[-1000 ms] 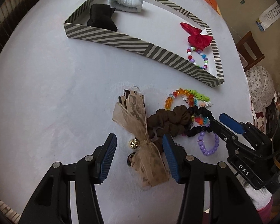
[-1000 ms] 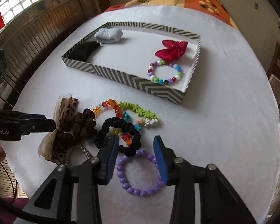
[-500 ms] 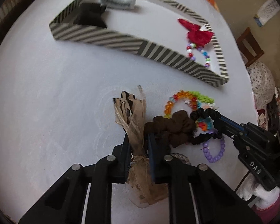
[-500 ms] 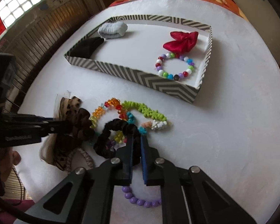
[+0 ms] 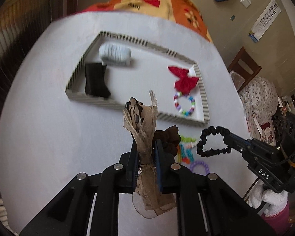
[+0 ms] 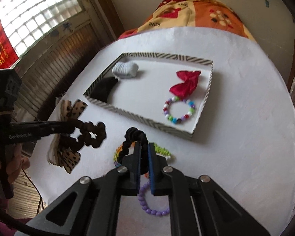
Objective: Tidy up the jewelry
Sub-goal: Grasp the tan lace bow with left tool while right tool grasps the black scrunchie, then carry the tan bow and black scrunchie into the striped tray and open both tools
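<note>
- Left gripper (image 5: 145, 153) clenched on the knotted waist of the leopard-print ribbon bow (image 5: 142, 118); bow lifted clear of the table (image 5: 49, 127), near its front edge, tails hanging limp below the pads
- Right gripper (image 6: 144, 153) clamped on the black scrunchie (image 6: 132, 137); loop dangling free above the bead bracelets (image 6: 163, 149) by the front edge
- Both light, soft, floppy; prone to swing and snag; knot and gathered band probably the firmest holds
- Brown scrunchie (image 6: 92, 135) apparently caught up with the bow; likely to ride along
- Striped tray (image 6: 139, 118) toward the far edge, holding red bow (image 6: 184, 84) and beaded bracelet (image 6: 179, 108) at its right end; middle bare
</note>
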A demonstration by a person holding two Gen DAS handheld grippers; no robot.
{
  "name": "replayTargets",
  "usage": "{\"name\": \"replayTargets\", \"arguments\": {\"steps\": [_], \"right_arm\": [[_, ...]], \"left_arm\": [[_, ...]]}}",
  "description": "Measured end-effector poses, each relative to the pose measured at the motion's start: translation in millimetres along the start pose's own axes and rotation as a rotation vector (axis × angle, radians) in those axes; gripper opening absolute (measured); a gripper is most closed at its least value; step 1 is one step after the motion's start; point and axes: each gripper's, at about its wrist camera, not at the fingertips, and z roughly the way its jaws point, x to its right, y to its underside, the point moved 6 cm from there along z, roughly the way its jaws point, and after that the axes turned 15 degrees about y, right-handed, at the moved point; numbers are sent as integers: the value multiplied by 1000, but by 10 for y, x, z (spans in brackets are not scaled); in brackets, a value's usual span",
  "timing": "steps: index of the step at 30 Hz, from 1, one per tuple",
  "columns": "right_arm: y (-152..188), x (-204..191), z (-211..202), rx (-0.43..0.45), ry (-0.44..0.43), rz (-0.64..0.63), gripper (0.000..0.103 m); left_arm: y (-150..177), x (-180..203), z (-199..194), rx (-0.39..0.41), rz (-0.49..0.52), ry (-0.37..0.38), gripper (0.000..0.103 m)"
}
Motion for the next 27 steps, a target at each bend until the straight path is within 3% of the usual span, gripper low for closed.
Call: {"name": "replayTargets", "arguments": {"steps": [13, 27], "right_arm": [[-501, 88, 11, 67, 51, 1, 7], [-979, 62, 612, 20, 63, -11, 7]], "left_arm": [[-667, -71, 136, 45, 8, -39, 6], [-1105, -329, 645, -6, -12, -94, 6]]}}
